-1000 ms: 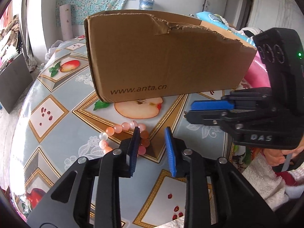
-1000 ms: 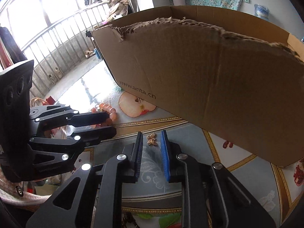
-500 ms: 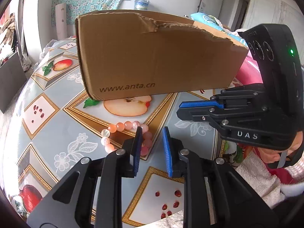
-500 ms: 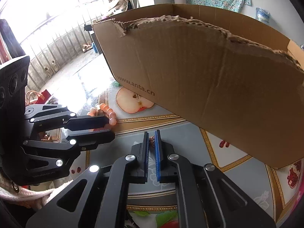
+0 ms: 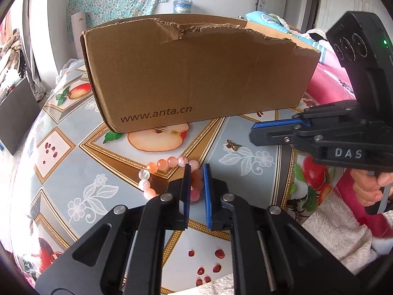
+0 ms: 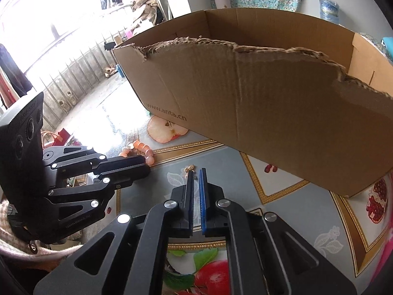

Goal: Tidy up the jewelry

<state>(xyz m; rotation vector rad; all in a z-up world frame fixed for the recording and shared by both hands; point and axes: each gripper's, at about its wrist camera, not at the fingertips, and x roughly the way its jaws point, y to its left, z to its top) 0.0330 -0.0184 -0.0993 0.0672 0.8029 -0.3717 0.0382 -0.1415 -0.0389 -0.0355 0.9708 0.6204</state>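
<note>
A bracelet (image 5: 162, 163) of pink and orange beads lies on the fruit-patterned tablecloth (image 5: 61, 172) in front of a torn cardboard box (image 5: 196, 78). My left gripper (image 5: 196, 169) is closing on its near side, and beads fill the gap between the blue pads. A small gold butterfly charm (image 5: 232, 145) lies flat on the cloth to the right. My right gripper (image 6: 196, 172) hovers at the charm (image 6: 189, 169). Its jaws are opening to a narrow slit, with the charm just off the left fingertip and not held.
The box (image 6: 270, 110) stands open-topped close behind both grippers, and its ragged front wall blocks the way ahead. A person's hand and fluffy white sleeve (image 5: 339, 223) are at the right. The table edge (image 5: 27, 245) curves near at the left.
My left gripper's jaws narrowed from wide apart onto the bracelet's beads. My right gripper's jaws closed around the butterfly charm, then parted a little; the charm now sits beside the tips.
</note>
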